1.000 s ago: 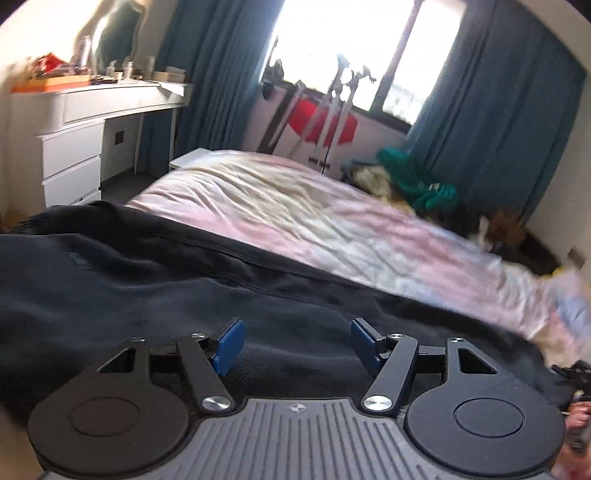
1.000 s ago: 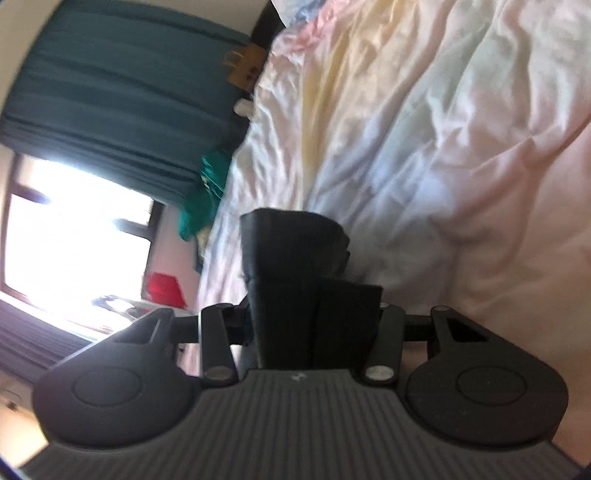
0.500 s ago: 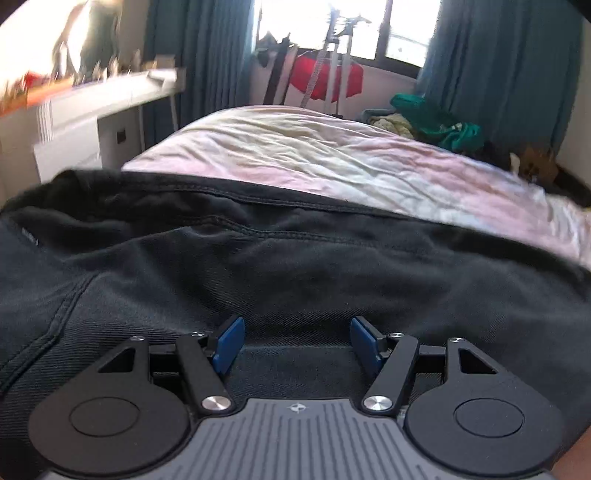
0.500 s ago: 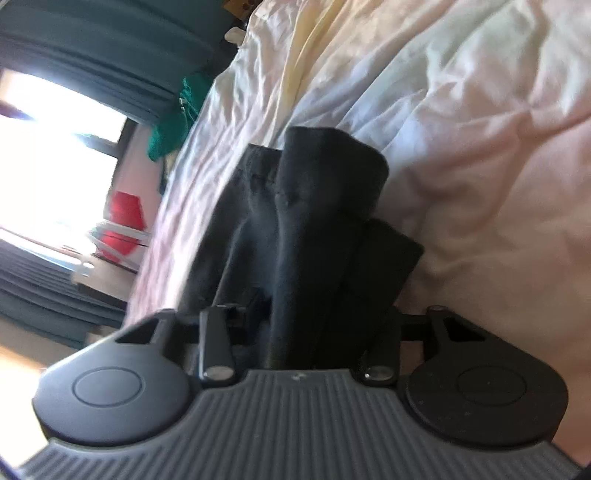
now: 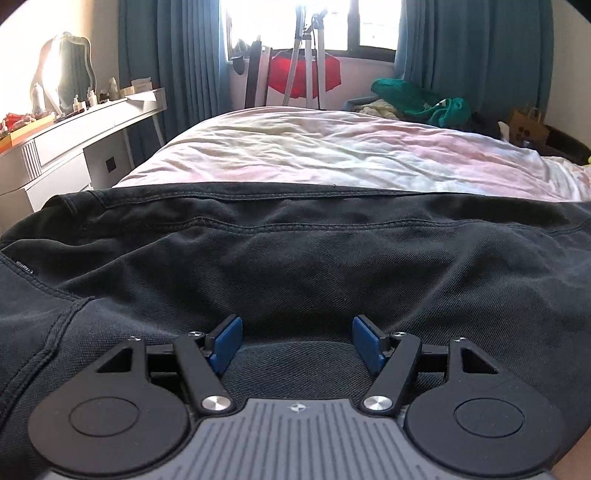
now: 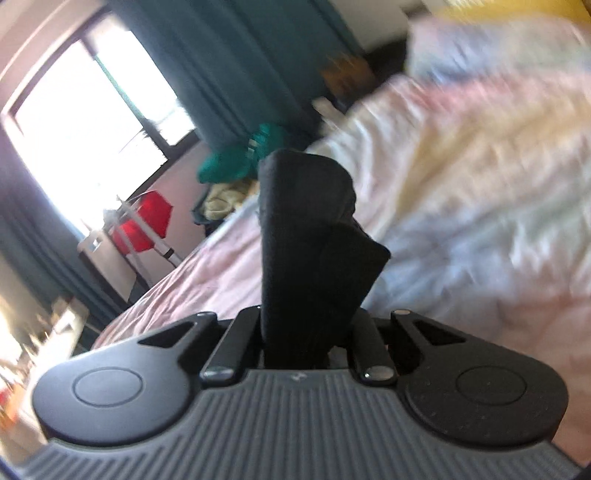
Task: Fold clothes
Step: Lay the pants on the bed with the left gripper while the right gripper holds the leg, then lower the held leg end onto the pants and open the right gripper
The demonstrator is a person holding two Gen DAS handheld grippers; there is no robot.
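Since the earlier frames, the left gripper has swung from an angled look across the bed to a level one, and the jeans now fill the lower half of its view. Right wrist view has rolled nearer upright and is motion-blurred.

Left gripper: jaws apart, blue pads on either side of a bare patch of dark denim, gripping nothing. It sits low over the jeans, which lie spread across the near end of the bed, seams running side to side.

Right gripper: clamped on a bunched fold of the jeans, which stands up between the fingers above the pale duvet.

Surroundings: dresser with mirror at left, window with teal curtains beyond the bed, green clothes at the far right.
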